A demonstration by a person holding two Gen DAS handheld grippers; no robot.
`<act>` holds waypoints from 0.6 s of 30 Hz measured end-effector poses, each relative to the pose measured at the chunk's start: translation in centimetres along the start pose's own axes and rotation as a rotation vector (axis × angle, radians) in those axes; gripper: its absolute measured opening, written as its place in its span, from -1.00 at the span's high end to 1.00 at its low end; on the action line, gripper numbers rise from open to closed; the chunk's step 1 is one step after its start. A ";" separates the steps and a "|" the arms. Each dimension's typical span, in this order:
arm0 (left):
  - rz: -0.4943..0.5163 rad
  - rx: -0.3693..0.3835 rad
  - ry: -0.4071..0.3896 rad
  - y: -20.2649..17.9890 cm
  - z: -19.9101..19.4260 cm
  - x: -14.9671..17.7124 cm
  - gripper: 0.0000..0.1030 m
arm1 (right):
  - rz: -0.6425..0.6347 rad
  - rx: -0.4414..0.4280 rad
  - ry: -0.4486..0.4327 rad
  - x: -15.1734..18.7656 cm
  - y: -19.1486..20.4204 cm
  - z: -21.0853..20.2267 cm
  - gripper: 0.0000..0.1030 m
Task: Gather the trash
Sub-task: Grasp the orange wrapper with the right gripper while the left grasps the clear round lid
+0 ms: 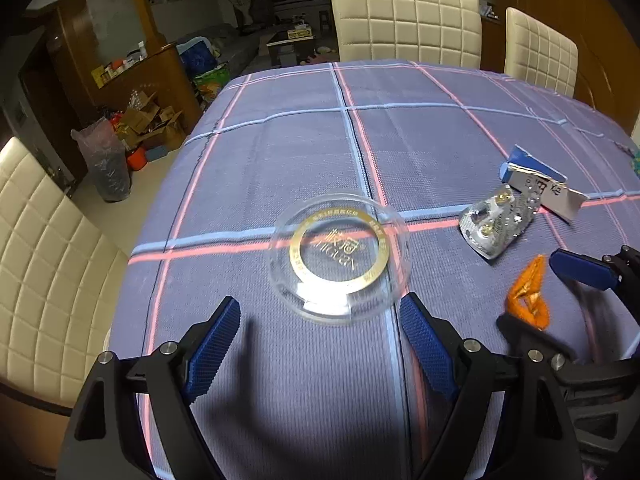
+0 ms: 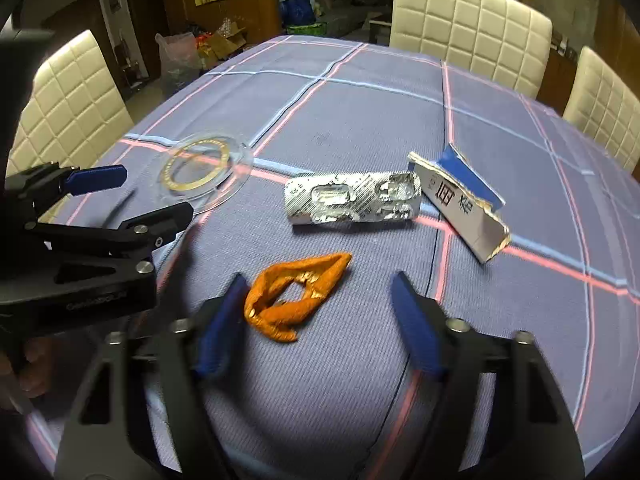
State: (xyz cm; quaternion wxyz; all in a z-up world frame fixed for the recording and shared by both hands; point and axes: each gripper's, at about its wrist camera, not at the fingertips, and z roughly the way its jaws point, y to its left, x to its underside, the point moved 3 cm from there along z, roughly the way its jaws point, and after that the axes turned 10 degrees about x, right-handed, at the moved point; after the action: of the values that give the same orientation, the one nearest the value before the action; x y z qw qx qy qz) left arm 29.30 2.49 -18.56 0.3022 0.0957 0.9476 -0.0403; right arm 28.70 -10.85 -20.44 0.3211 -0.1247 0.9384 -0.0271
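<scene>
A clear plastic lid with a gold ring (image 1: 340, 258) lies on the blue checked tablecloth (image 1: 280, 152), just ahead of my open, empty left gripper (image 1: 320, 312). It also shows in the right wrist view (image 2: 200, 170). An orange crumpled wrapper (image 2: 294, 294) lies between the tips of my open right gripper (image 2: 320, 292), touching neither finger; it also shows in the left wrist view (image 1: 528, 294). Beyond it lie a silver blister pack (image 2: 352, 198) and a torn blue-and-white carton (image 2: 460, 204). The left view shows both, the pack (image 1: 496, 220) and the carton (image 1: 540, 184).
Cream padded chairs stand at the far edge (image 2: 468, 24) and the left side (image 1: 44, 260) of the table. Boxes and a bag of clutter (image 1: 132, 136) sit on the floor beyond the table's left edge. The left gripper's body (image 2: 80, 248) stands left of the right gripper.
</scene>
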 end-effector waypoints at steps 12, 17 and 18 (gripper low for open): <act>-0.027 0.060 -0.014 -0.1 2.0 -2.0 -0.62 | 0.059 0.018 -0.029 -0.4 -2.1 0.3 0.43; -0.008 0.060 -0.038 -0.4 1.9 -1.9 -0.60 | 0.069 0.026 -0.034 -0.4 -2.4 0.5 0.44; -0.007 0.065 -0.035 -0.4 1.9 -1.9 -0.59 | 0.069 0.025 -0.033 -0.5 -2.4 0.5 0.45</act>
State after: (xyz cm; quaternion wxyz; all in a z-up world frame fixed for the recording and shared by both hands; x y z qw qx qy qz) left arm 31.77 1.51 -18.99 0.3155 0.1015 0.9406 -0.0737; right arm 29.90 -13.08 -20.26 0.3389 -0.0885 0.9363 -0.0256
